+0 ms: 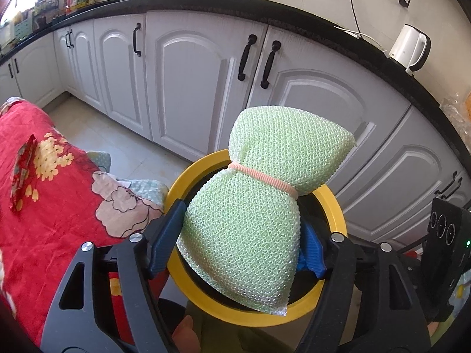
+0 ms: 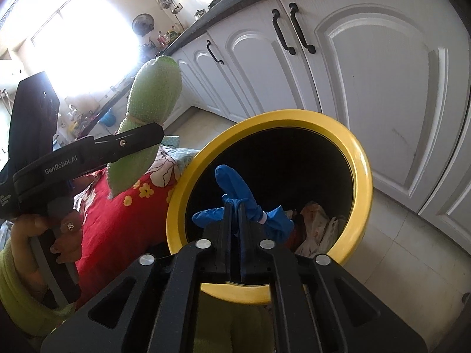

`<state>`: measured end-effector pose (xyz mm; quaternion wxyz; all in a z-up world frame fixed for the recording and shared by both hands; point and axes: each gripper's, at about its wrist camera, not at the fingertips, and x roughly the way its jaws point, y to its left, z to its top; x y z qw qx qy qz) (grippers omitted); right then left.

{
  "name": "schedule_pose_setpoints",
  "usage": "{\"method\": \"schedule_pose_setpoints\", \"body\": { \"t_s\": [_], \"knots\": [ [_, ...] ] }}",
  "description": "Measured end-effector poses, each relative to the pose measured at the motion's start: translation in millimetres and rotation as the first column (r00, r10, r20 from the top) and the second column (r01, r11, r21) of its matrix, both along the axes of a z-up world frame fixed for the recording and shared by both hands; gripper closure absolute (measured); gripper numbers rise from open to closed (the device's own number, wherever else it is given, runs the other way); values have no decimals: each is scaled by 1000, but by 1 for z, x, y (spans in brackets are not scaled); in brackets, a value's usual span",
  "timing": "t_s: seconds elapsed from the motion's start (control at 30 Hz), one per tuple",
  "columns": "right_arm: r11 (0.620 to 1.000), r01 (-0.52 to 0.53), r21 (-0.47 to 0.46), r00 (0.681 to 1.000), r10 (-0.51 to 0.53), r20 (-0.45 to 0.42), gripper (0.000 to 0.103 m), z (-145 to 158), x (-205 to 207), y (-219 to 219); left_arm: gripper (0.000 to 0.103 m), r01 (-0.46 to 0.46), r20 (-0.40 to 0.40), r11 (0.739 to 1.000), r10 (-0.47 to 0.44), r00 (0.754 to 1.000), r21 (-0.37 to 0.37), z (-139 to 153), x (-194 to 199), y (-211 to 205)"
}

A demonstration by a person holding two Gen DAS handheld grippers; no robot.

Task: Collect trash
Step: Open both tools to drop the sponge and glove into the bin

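My left gripper (image 1: 238, 232) is shut on a light green mesh scrubber pad (image 1: 259, 194) bound in the middle by a pink band, held over the yellow-rimmed bin (image 1: 334, 206). The pad also shows in the right wrist view (image 2: 147, 108), left of the bin. My right gripper (image 2: 234, 206) is shut on a crumpled blue glove (image 2: 235, 188) and holds it over the open mouth of the bin (image 2: 359, 158). Paper wrappers (image 2: 318, 223) lie inside the bin. A red wrapper (image 1: 23, 170) lies on the red flowered cloth.
White cabinet doors (image 1: 188, 76) with black handles run under a black countertop right behind the bin. A table with a red flowered cloth (image 1: 59, 194) stands left of the bin. A white kettle (image 1: 410, 47) stands on the counter. Pale floor tiles (image 2: 397, 250) lie around the bin.
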<state>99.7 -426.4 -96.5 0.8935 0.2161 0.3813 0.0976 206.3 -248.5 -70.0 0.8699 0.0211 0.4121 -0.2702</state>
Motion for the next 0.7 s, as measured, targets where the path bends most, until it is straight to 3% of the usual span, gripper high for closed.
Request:
{"method": "schedule_pose_setpoints", "body": {
  "t_s": [0.03, 0.5, 0.7],
  "knots": [
    [1000, 15, 1, 1000, -15, 2, 58, 0, -1, -3, 38, -2, 1, 1000, 2, 1000, 2, 0, 0, 1],
    [997, 74, -4, 997, -74, 23, 45, 6, -6, -13, 11, -14, -6, 1000, 14, 1000, -5, -3, -5, 11],
    [996, 88, -15, 996, -87, 35, 31, 10, -7, -12, 11, -39, 9, 999, 39, 999, -11, 3, -10, 22]
  ]
}}
